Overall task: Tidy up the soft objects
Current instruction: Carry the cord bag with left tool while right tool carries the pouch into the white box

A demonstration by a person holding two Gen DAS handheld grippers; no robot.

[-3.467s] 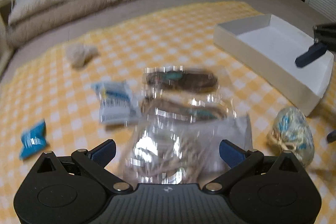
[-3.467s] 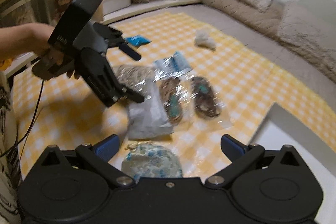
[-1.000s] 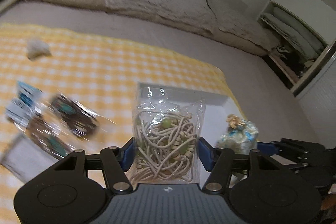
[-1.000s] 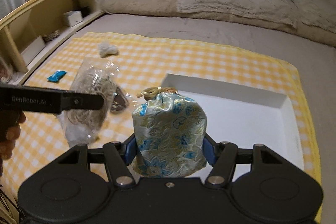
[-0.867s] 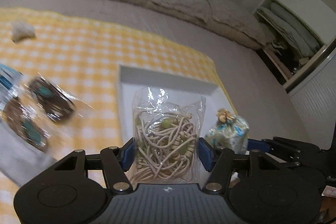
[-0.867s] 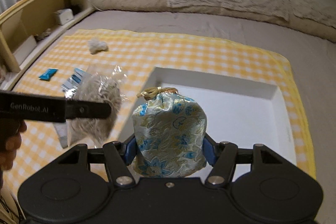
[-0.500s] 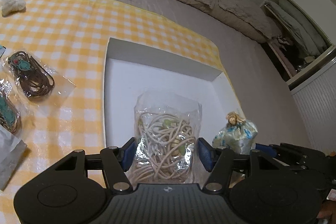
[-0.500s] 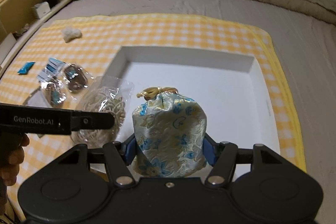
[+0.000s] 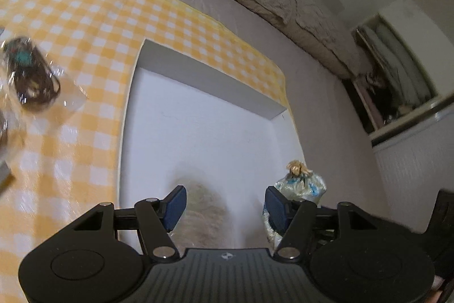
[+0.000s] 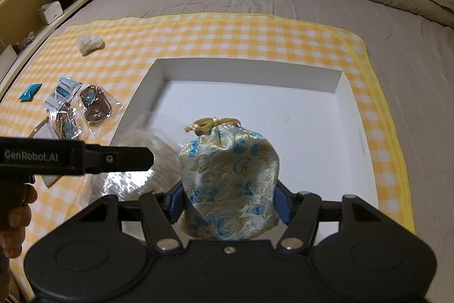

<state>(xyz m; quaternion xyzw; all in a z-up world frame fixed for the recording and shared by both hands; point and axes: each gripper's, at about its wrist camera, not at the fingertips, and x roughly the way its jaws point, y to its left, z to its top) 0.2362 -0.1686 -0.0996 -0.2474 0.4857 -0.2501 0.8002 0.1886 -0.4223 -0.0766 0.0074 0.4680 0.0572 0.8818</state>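
Both loads have been lowered over the white box (image 10: 366, 144): brocade pouch (image 10: 229, 178) clamped in right fingers (image 10: 176, 200), cord bag (image 9: 204, 215) blurred between left fingers (image 9: 176, 203), grip indeterminate, release presumably due.

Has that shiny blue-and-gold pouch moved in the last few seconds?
Yes. The pouch lay on the checked cloth beside the white box; now the right gripper holds it above the box.

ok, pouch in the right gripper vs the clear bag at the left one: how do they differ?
The brocade pouch is opaque, blue-and-gold; the clear bag is see-through with pale contents. The pouch stands upright and sharp, pinched in the right gripper's jaws; the bag is blurred and does not fill the left gripper's jaws, grip unclear. Both are over the white box.
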